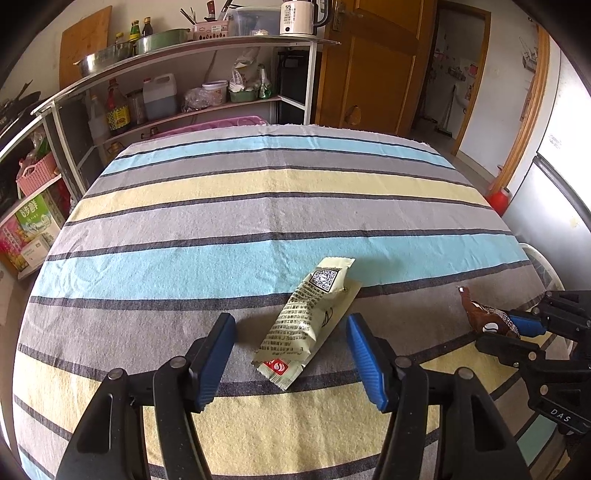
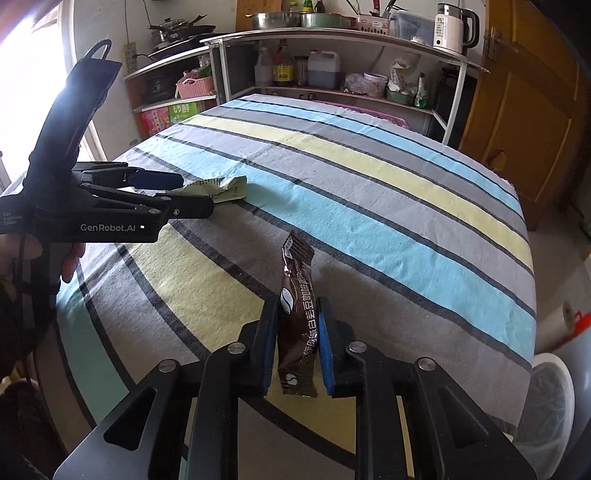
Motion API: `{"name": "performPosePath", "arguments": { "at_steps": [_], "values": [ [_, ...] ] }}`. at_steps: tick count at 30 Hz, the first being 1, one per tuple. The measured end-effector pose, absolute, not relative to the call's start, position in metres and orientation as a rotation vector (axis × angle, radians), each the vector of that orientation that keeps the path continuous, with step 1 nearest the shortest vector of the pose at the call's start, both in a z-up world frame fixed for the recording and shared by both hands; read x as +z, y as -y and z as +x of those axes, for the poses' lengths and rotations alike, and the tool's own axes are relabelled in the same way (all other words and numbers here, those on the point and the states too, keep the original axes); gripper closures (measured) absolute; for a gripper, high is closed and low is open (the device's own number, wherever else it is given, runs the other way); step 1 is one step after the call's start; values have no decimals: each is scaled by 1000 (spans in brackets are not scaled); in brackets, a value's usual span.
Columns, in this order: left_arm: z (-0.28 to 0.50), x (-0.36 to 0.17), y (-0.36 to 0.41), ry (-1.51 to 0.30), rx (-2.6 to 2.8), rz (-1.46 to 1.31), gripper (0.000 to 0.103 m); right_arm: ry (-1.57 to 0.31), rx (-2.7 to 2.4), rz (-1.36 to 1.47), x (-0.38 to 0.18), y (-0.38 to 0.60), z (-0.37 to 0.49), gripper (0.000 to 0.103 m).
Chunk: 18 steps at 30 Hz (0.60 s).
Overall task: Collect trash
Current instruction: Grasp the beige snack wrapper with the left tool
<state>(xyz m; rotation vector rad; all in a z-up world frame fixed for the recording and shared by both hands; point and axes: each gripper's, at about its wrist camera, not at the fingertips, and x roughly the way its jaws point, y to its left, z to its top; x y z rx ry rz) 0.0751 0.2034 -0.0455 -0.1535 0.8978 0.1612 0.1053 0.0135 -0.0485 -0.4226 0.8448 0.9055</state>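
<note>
A pale green snack wrapper (image 1: 308, 317) lies flat on the striped tablecloth (image 1: 258, 221). My left gripper (image 1: 291, 334) is open, one blue pad on each side of the wrapper, neither touching it. The right wrist view shows the same wrapper (image 2: 221, 188) poking out past the left gripper (image 2: 197, 195), which a hand holds. My right gripper (image 2: 297, 308) is shut on a brown coffee wrapper (image 2: 295, 295), which stands on edge between the pads, just above the cloth. In the left wrist view the right gripper (image 1: 498, 330) holds that brown wrapper (image 1: 480, 314) at the table's right edge.
A white bin (image 2: 550, 398) stands on the floor beside the table's right side. Behind the table is a shelf unit (image 1: 207, 48) with bottles, bowls and a kettle (image 1: 295, 18). A wooden door (image 1: 369, 66) is at the back right. A red container (image 1: 498, 199) sits on the floor.
</note>
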Motion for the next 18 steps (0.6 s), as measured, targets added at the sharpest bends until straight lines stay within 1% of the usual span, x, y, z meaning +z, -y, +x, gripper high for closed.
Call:
{"name": "performPosePath", "arguments": {
  "at_steps": [2,4,6,7,8,9,11,18],
  "values": [
    [75,-45,-204,-896,165,-153,42,-836,895,-433,-48,-15,102,84],
    [75,-45,-204,-894,165,-151,48,-837,894,-430,-48,-14,100,85],
    [75,-45,-202,-895,169,-141,61,-842,892,-419,-48,-14,100,85],
    [75,-45,-202,-896,167,-137,62,-846,897,-413,-48,-14,100,85],
    [75,-45,-201,-896,165,-135,66,-847,897,-411,-48,-14,99,85],
    [75,-45,-201,-895,166,-133,73,-846,892,-412,-48,-14,98,85],
    [74,-44,-201,-896,161,-130,76,-850,893,-399,-47,-14,98,85],
    [71,-43,-201,-892,158,-138,77,-851,886,-363,-45,-14,99,85]
  ]
}}
